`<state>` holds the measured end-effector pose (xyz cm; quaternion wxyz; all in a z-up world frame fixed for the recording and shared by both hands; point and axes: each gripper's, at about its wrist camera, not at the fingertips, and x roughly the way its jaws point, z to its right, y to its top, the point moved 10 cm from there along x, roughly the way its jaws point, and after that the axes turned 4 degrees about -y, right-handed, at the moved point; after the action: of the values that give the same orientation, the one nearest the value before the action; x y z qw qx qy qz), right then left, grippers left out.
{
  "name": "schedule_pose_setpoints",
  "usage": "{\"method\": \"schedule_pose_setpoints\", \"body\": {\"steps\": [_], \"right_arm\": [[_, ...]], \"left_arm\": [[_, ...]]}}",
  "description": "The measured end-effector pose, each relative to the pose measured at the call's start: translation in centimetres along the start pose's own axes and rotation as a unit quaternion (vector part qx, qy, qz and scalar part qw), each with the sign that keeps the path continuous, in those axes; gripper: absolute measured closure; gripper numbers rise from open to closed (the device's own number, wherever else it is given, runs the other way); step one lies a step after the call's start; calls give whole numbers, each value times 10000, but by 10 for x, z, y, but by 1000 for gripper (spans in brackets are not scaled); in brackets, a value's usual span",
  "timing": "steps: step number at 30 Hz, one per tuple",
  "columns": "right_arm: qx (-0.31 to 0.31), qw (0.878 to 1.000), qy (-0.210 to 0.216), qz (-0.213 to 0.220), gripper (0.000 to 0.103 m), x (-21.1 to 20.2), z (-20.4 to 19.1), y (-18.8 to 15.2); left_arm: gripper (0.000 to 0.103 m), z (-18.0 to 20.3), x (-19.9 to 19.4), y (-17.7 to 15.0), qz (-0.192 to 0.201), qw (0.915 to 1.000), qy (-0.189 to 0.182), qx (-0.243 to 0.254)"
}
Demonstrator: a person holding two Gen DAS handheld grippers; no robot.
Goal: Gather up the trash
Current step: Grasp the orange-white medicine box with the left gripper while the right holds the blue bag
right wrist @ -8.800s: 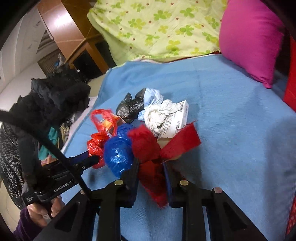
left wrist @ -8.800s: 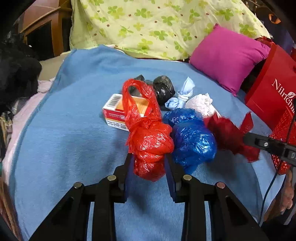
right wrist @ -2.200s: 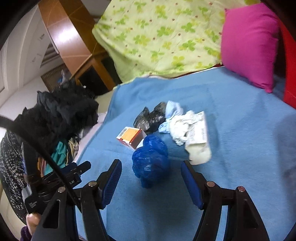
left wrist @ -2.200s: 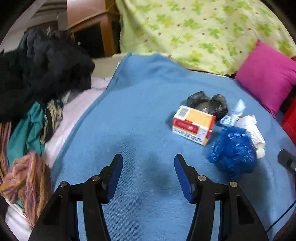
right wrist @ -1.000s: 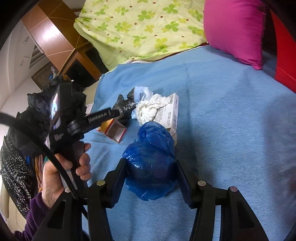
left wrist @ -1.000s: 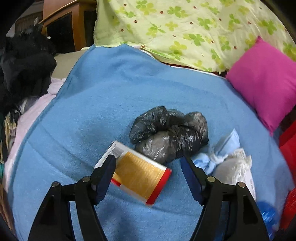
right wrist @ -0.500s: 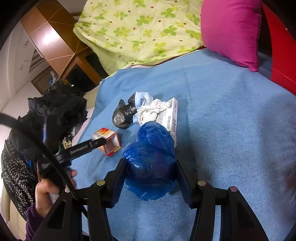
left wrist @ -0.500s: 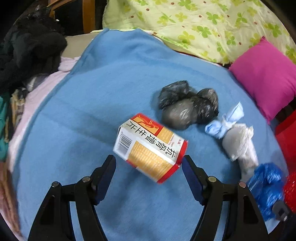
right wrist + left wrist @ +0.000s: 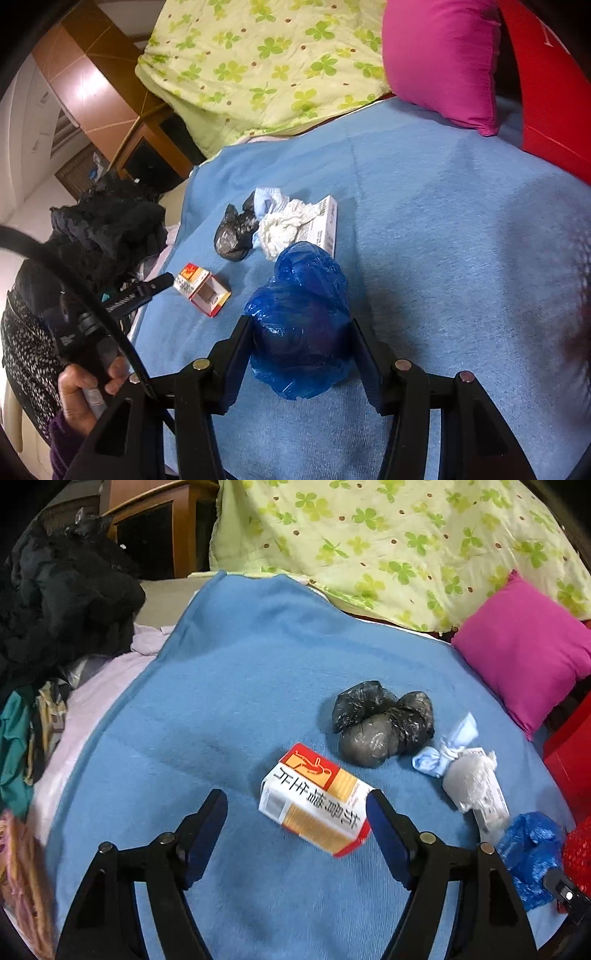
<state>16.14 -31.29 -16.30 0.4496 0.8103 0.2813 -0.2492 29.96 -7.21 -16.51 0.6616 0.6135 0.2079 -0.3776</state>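
Note:
A red, orange and white carton [image 9: 314, 805] lies on the blue blanket [image 9: 229, 701], inside my left gripper [image 9: 295, 801]. The jaws are opening; the carton's end is at the right pad and the left pad is well clear of it. A black bag bundle [image 9: 380, 723], a pale blue wad [image 9: 443, 753] and a white tissue wad on a flat white box [image 9: 476, 786] lie beyond it, to the right. My right gripper [image 9: 300, 326] is shut on a blue plastic bag [image 9: 299, 317], with both pads pressed into its sides, low over the blanket.
A pink pillow [image 9: 524, 646] and a red paper bag [image 9: 572, 760] bound the right side. A green clover quilt [image 9: 388, 542] lies at the back. Dark clothes [image 9: 62, 602] pile up on the left, past the blanket's edge. A hand [image 9: 88, 391] holds the left gripper.
My left gripper has drawn back from the black bags, and the carton has turned and now lies by the right pad. The right gripper stays shut on the blue bag.

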Motion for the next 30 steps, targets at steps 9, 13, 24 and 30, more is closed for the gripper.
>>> {"method": "schedule_pose_setpoints", "body": {"steps": [9, 13, 24, 30], "right_arm": [[263, 9996, -54, 89, 47, -1, 13, 6], [267, 9996, -72, 99, 47, -1, 14, 8], [153, 9996, -143, 197, 47, -3, 10, 10], [179, 9995, -179, 204, 47, -1, 9, 10]], "left_arm": [[25, 15, 42, -1, -294, 9995, -129, 63], [23, 17, 41, -3, -263, 9995, -86, 137], [23, 30, 20, -25, -326, 9981, -46, 529], [20, 27, 31, -32, -527, 9977, -50, 414]]}}
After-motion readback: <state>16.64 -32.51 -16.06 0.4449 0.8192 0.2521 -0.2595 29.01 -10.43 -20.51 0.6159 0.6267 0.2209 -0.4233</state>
